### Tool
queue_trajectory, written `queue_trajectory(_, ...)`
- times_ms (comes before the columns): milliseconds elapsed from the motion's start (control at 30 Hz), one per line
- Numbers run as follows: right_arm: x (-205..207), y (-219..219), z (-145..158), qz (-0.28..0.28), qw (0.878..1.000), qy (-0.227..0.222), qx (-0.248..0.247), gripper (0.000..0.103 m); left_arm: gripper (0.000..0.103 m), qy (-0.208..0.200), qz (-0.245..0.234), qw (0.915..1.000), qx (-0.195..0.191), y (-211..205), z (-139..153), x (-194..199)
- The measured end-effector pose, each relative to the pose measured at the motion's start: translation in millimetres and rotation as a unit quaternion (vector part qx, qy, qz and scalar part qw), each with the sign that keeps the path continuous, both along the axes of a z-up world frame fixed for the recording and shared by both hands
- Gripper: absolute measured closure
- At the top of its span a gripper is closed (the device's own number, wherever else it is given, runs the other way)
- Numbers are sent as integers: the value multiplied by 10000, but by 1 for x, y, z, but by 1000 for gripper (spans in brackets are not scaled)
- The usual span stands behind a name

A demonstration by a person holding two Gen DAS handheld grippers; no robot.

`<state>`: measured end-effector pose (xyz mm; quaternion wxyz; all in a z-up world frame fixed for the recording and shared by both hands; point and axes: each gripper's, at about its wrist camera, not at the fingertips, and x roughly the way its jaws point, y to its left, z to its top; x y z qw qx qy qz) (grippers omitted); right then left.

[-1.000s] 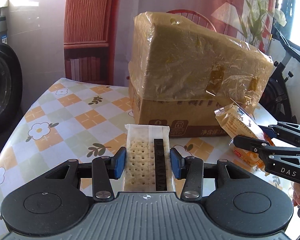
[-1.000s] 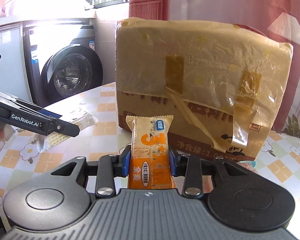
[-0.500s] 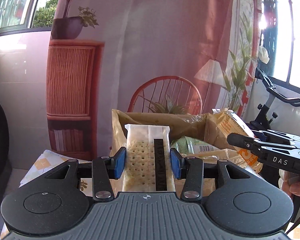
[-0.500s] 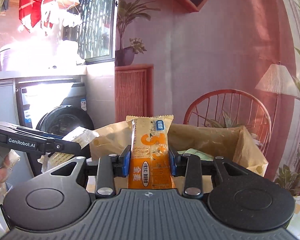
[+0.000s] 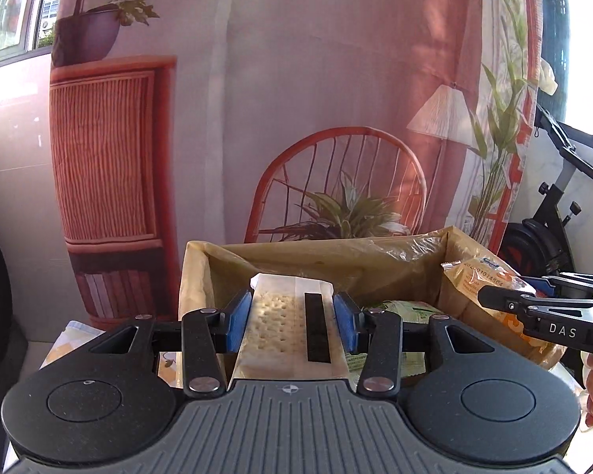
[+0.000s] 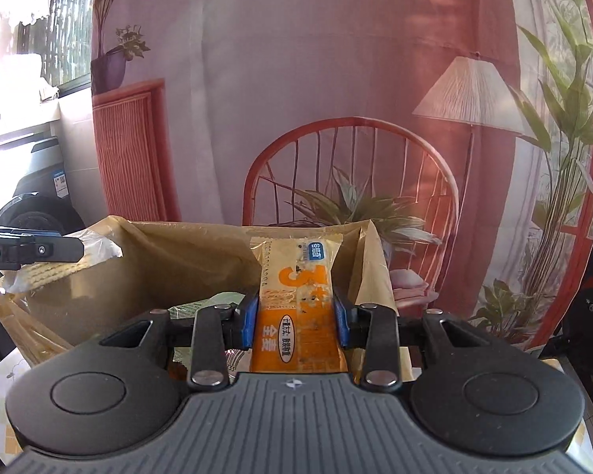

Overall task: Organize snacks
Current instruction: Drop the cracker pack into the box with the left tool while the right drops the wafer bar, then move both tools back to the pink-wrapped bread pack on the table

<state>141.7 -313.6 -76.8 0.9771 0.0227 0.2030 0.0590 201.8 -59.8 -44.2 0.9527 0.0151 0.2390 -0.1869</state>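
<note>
1. Left wrist view: the left gripper point(image 5: 292, 326) clamps a clear-wrapped cracker packet point(image 5: 286, 328) over the open cardboard box point(image 5: 336, 260); the right gripper point(image 5: 494, 296) carries an orange snack alongside.
2. Right wrist view: the right gripper point(image 6: 294, 322) pinches the orange snack packet point(image 6: 296, 300) above the box point(image 6: 178, 268).

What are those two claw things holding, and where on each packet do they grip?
The left gripper pinches a clear cracker packet across its long sides, near its lower half. The right gripper pinches an orange snack bar the same way.
</note>
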Motion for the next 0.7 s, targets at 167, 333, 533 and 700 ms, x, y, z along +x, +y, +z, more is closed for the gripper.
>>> queue_trajectory(167,-6,-3,1,46,9998,-120,122,48,43,58,59,9999,70,2,-2,2)
queue_trajectory(333,-23,-5,8,182,9994,-228,199,48,40,10,34,9999,127,4,6,-9)
queue_trajectory(533,-47,-4,18,311,9987,-328,223,48,34,-84,-46,9999,141,6,15,-30)
queue_trajectory(700,-69,-1,22,409,9983,-364,220,48,34,-141,-85,9997,175,11,20,-52)
